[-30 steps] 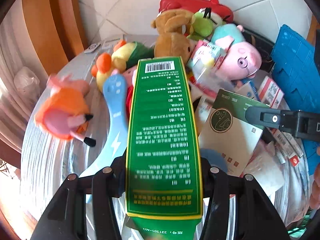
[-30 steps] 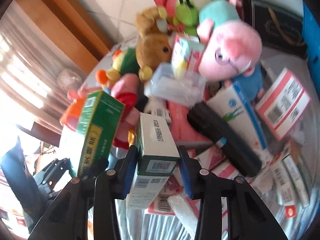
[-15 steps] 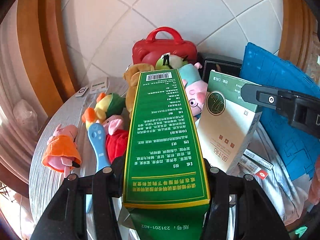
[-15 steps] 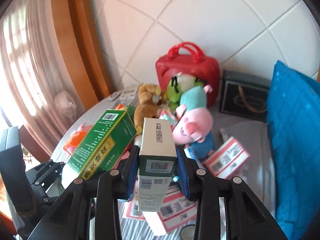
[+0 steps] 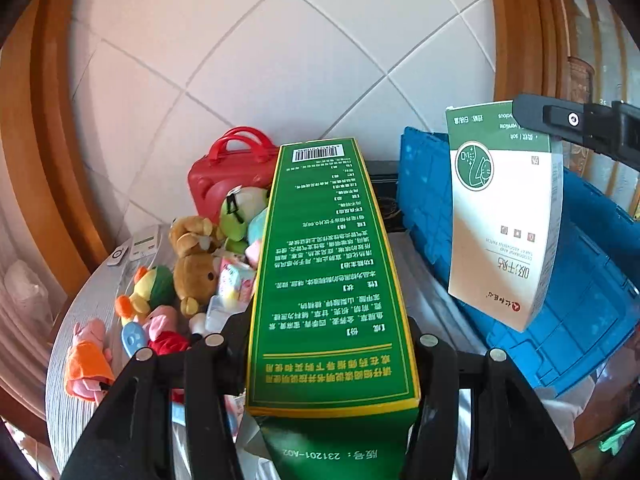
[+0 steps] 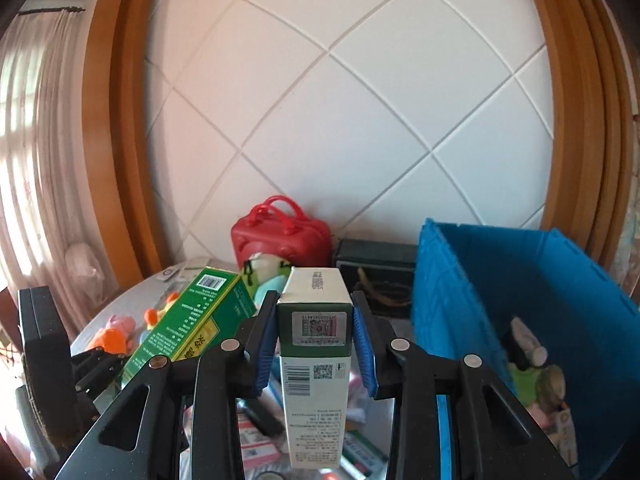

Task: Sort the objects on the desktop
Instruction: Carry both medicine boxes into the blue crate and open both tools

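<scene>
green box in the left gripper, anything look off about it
Yes: the near end of the green box gaping open, its flap hanging loose below the left gripper. The jaws clamp its sides; otherwise it looks undented.

On my left wrist view the green box (image 5: 332, 280) carries a barcode at its far end and dense yellow-white Chinese print I can't make out; its near flap reads "231201-A02", upside down. The white and green box (image 5: 504, 216) shows "DEODORANT AND SWEAT ABSORBENT PATCH", also upside down, beside Chinese characters and a round green logo. On my right wrist view its end face (image 6: 316, 326) bears a barcode sticker and QR code, digits too small for me.
</scene>
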`<control>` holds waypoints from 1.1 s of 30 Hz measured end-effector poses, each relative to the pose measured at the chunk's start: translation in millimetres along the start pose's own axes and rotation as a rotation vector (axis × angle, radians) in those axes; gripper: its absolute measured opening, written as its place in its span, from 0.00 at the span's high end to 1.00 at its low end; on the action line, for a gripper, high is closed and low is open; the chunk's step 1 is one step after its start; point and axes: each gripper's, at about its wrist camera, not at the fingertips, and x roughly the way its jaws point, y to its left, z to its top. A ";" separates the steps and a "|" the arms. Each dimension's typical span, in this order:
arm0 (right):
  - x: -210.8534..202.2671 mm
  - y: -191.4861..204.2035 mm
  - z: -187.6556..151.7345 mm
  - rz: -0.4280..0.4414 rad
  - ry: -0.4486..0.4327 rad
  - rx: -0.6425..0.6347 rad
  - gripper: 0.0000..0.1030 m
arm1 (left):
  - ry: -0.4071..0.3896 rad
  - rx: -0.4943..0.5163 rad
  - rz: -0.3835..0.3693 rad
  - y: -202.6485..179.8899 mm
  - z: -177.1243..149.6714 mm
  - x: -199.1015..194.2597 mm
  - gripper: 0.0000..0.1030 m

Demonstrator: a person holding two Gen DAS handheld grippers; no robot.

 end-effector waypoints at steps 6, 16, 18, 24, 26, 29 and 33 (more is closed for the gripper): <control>-44.4 -76.2 33.7 -0.052 -0.078 0.053 0.67 | -0.049 0.049 -0.091 -69.7 41.8 -0.2 0.51; -94.2 -220.8 43.3 -0.256 -0.070 0.079 0.67 | -0.044 0.114 -0.269 -209.9 97.5 6.6 0.51; -96.1 -245.5 36.2 -0.289 -0.048 0.077 0.67 | -0.025 0.142 -0.284 -240.8 101.3 11.3 0.51; -85.7 -304.2 1.8 -0.333 0.032 0.075 0.67 | 0.061 0.202 -0.349 -312.2 106.2 33.7 0.51; -82.4 -319.7 -9.1 -0.337 0.056 0.083 0.67 | 0.083 0.214 -0.341 -325.4 106.4 43.4 0.51; -70.0 -341.4 -27.8 -0.341 0.097 0.084 0.67 | 0.113 0.249 -0.308 -343.1 103.3 51.1 0.51; -54.6 -357.1 -47.7 -0.356 0.142 0.059 0.67 | 0.096 0.275 -0.256 -351.3 103.3 49.0 0.51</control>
